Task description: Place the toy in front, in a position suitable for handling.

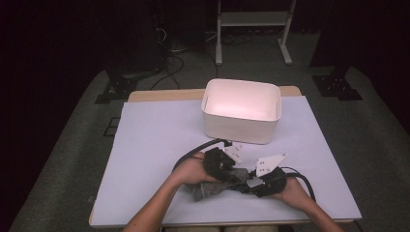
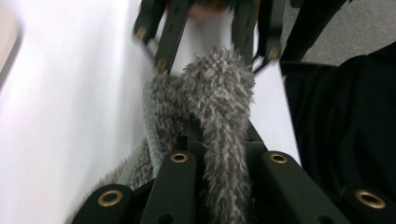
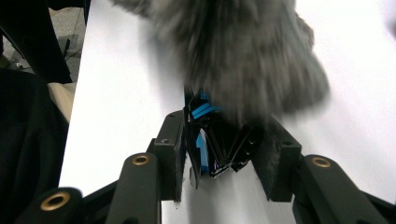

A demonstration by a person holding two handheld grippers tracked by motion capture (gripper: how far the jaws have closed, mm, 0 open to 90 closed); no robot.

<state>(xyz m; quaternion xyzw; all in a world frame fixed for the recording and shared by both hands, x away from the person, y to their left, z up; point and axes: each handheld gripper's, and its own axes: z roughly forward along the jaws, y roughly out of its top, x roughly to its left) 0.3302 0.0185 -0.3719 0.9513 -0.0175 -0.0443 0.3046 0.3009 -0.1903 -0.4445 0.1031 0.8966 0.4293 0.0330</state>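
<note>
Pinching the grey fuzzy sock, left gripper has its fingers clenched on one end; right gripper grasps the other, above the tabletop. Advice: keep both grips firm, carry level toward the white bin.

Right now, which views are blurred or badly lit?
High view: room dark, the white plastic bin glares pinkish inside. Left gripper view: the fuzzy grey sock near the jaws is fairly sharp, the far black gripper smeared. Right gripper view: the sock is badly blurred, the jaws and blue-and-black part between them sharper.
</note>
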